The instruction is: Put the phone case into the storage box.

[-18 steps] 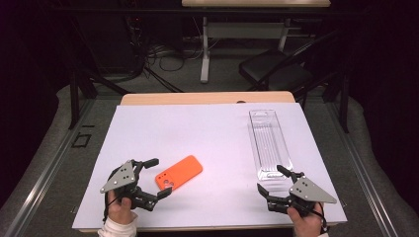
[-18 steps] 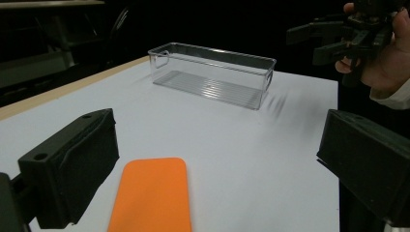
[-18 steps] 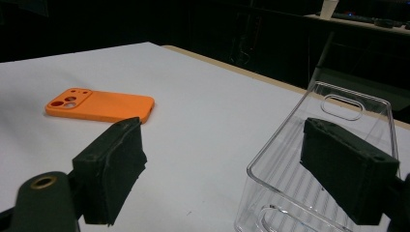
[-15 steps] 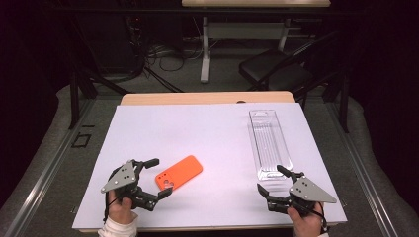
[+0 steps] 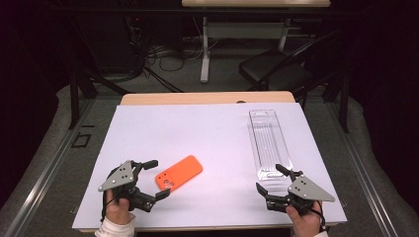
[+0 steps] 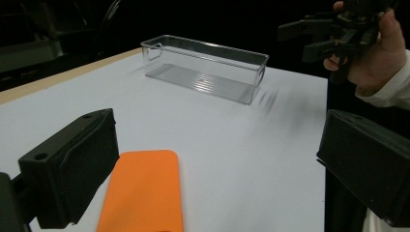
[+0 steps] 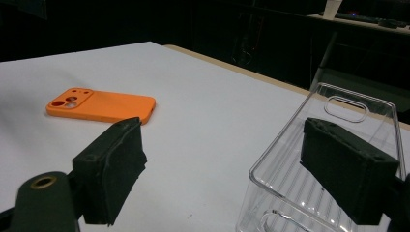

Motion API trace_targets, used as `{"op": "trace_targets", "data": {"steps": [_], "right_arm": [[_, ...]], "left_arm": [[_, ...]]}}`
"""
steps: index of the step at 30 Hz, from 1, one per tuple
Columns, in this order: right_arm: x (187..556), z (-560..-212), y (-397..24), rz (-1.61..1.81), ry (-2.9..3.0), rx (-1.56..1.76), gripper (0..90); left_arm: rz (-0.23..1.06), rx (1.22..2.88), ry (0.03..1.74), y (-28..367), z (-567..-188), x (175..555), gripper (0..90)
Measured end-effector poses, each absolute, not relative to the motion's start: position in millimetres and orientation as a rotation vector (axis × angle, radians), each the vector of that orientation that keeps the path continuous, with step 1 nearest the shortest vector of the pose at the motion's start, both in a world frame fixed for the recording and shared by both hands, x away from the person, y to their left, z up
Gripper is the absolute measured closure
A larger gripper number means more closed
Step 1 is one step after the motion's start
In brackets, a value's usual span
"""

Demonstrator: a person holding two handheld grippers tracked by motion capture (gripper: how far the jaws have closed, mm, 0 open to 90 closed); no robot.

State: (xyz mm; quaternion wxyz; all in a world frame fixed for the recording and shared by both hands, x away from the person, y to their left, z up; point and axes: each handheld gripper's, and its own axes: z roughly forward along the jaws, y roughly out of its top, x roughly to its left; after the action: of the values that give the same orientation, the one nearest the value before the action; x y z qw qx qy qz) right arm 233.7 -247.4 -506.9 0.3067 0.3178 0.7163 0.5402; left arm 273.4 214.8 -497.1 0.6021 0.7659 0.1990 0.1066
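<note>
Right in front of the left gripper (image 5: 150, 178), between its wide-open jaws, lies the orange phone case (image 5: 179, 172) on the counter (image 5: 197, 128), slanting up toward the clear tray (image 5: 269, 143). Right gripper (image 5: 276, 180) waits open, farther off.

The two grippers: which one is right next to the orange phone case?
The left gripper, open around the flat orange phone case's end. The right gripper sits by the clear plastic bin.

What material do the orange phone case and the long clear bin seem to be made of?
The orange phone case looks like matte silicone or soft plastic: its colour is even, its corners are rounded, and it shows no glare. The clear bin looks like hard glossy plastic, perhaps acrylic: the ribbed floor shows through, and the rim catches bright highlights.
</note>
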Motion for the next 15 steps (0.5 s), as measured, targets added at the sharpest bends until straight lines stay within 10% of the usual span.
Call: {"op": "trace_targets", "data": {"steps": [15], "right_arm": [[234,-507,-247,1.431,1.892,0.841,14.5]], "left_arm": [[0.22,1.894,0.525,201,-474,286,0.8]]}}
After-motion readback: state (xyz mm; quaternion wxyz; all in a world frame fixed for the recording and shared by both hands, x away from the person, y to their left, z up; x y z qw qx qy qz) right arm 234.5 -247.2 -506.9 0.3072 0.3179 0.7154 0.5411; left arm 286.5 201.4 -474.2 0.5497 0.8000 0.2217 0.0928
